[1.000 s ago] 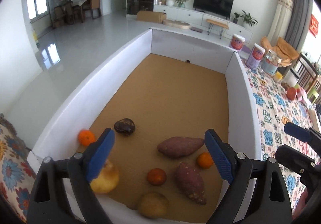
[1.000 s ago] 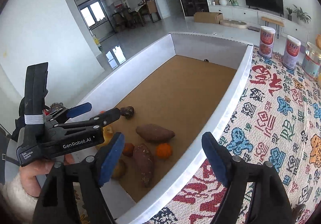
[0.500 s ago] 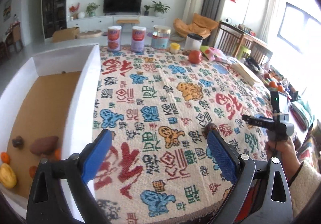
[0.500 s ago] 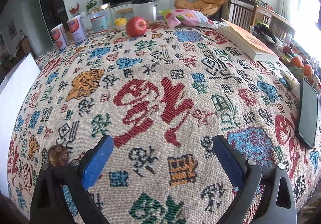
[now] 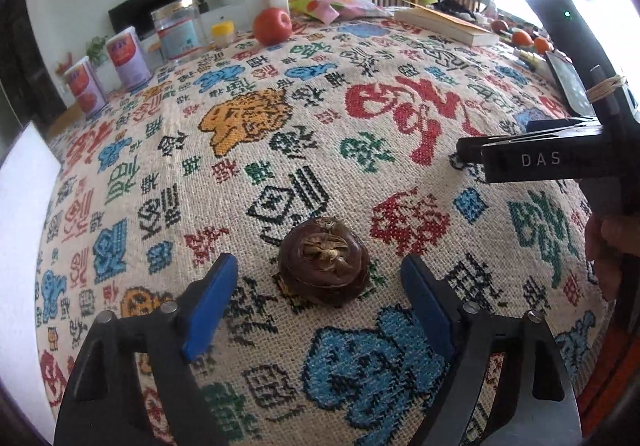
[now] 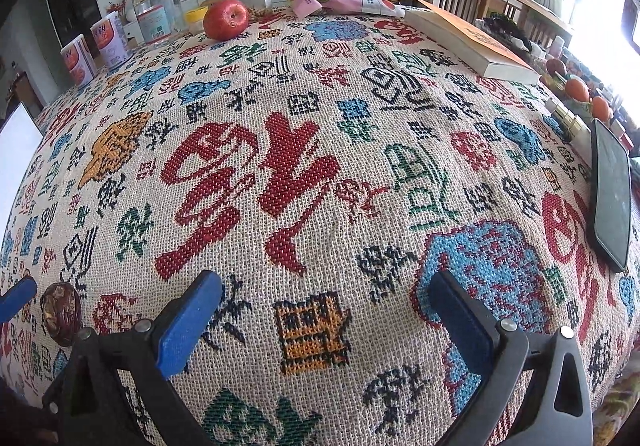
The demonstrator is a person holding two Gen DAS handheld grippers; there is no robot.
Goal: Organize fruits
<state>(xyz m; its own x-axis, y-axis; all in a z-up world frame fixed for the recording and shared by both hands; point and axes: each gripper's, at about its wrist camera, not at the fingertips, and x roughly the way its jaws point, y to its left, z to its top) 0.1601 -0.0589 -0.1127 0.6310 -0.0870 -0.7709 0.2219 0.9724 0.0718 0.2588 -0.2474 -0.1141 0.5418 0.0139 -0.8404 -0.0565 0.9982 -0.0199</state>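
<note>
Showing one mangosteen (image 5: 323,267), one apple (image 5: 273,25), two tins (image 5: 106,73)

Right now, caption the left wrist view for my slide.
Left gripper open astride a dark brown mangosteen on the patterned tablecloth, pads not touching it.

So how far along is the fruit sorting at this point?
Nothing looks sorted in these views. In hand: the left gripper, its fingers just closing, brackets a brown fruit on the cloth without touching it. The right gripper is open over bare cloth. Left: lifting that fruit, and probably the apple and oranges at the far edge.
</note>
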